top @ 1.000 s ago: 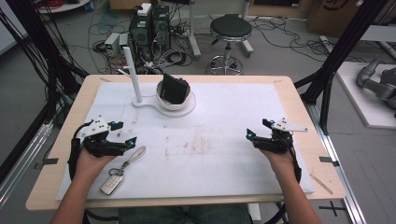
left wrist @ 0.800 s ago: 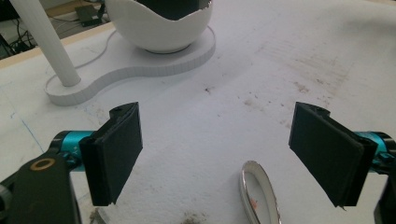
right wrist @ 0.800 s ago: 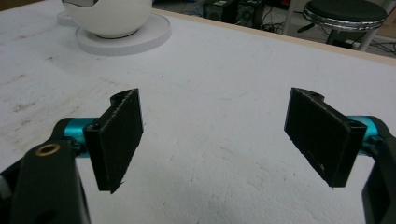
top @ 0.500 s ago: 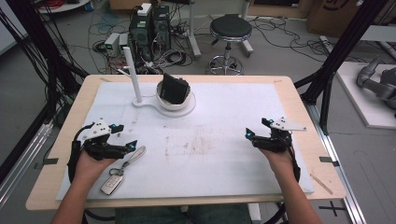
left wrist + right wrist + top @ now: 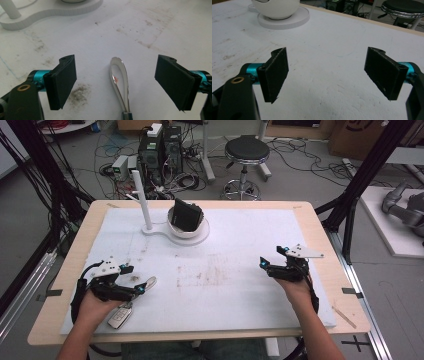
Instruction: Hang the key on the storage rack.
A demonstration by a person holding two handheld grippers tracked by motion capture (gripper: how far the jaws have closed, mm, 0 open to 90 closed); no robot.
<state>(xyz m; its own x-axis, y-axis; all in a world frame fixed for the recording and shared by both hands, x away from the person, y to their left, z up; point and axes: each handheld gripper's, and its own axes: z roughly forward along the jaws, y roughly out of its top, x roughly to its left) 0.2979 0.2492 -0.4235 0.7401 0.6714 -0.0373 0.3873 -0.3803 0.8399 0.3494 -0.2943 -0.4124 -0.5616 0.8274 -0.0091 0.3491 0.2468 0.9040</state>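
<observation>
— Where do your jaws stand?

— My left gripper [image 5: 117,82] is spread wide and holds nothing; the key ring's silver loop [image 5: 119,82] lies flat on the white mat [image 5: 235,250] between its jaws, touching neither.

— And the key fob [image 5: 119,316]?

— Just behind the loop, nearer me, beside my left hand [image 5: 97,302].

— The right gripper [image 5: 327,77]?

— Wide open too, empty, over bare mat well right of the loop.

Left gripper [image 5: 131,290] slightly farther forward over the key ring's metal loop [image 5: 119,80].
</observation>
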